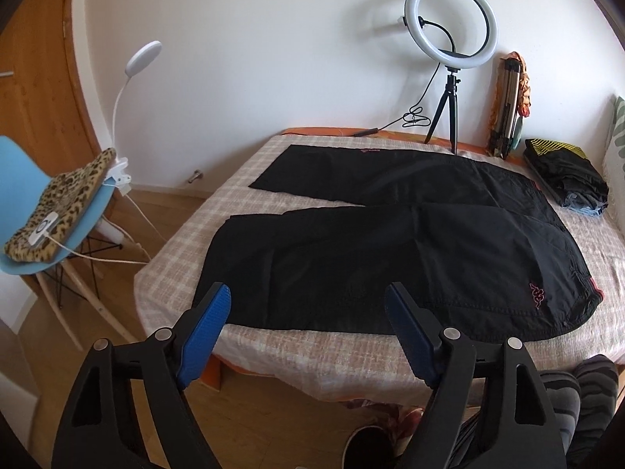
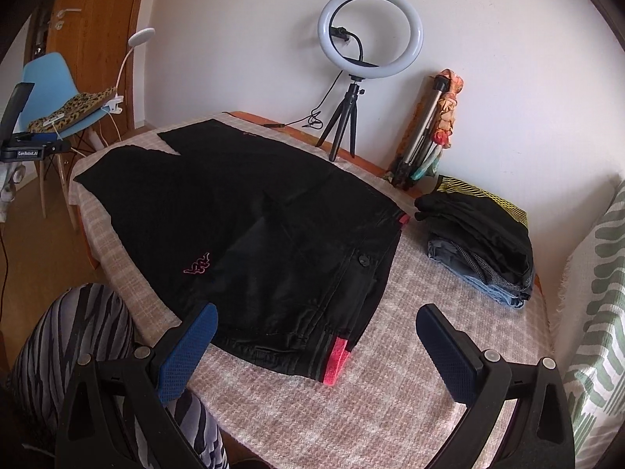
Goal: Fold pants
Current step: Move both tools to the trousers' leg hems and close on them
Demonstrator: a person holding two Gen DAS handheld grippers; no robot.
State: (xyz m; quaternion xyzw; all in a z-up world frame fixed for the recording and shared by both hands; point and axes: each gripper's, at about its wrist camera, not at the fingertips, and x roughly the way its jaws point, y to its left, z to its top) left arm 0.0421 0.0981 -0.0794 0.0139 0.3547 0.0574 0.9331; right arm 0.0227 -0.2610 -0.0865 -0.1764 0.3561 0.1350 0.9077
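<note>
Black pants [image 1: 390,250] with a pink logo lie spread flat on the checked table cover [image 1: 312,355], both legs pointing left, waistband at the right. In the right wrist view the pants [image 2: 254,226] show a pink-trimmed waistband near me. My left gripper [image 1: 308,293] is open and empty, hovering over the near leg's front edge. My right gripper [image 2: 316,314] is open and empty, just in front of the waistband.
A ring light on a tripod [image 1: 449,78] and a folded tripod [image 1: 508,105] stand at the back wall. A stack of folded clothes [image 2: 480,234] sits at the table's right. A blue chair [image 1: 47,211] with a leopard cushion and clip lamp stands left.
</note>
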